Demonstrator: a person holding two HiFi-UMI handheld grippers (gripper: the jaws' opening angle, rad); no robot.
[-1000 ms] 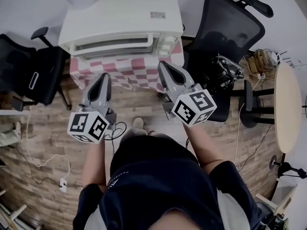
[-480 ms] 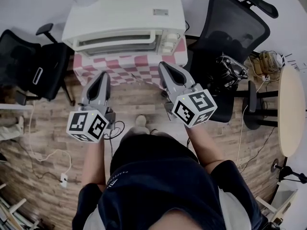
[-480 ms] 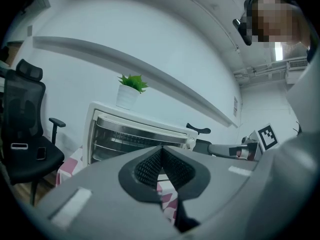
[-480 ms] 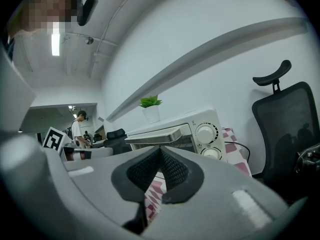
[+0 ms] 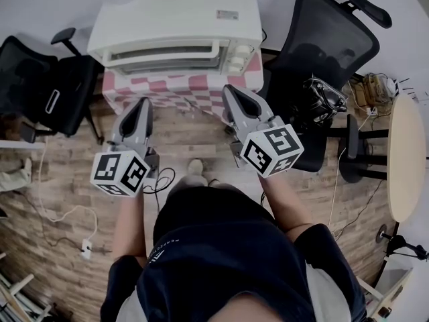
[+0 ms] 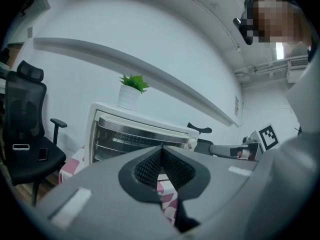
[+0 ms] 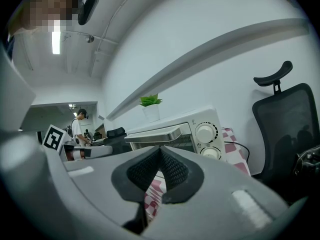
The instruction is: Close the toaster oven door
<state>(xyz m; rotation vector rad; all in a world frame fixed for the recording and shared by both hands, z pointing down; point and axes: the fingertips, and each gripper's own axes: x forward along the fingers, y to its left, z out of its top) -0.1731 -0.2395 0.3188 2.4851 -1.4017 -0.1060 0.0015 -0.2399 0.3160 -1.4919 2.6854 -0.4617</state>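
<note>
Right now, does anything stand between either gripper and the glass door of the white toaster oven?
Nothing visible does. The left gripper and right gripper, both shut and empty, hang short of the glass door of the white toaster oven. Only open air above the front edge of the pink-checked tablecloth lies between them.

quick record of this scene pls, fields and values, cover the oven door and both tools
toaster oven: white, on a checked cloth, ahead of the person
door: looks raised against the front; fully shut cannot be told
left tool: shut, empty, short of the oven
right tool: shut, empty, short of the oven
nearby: potted plant behind the oven, black chair beside it
</note>
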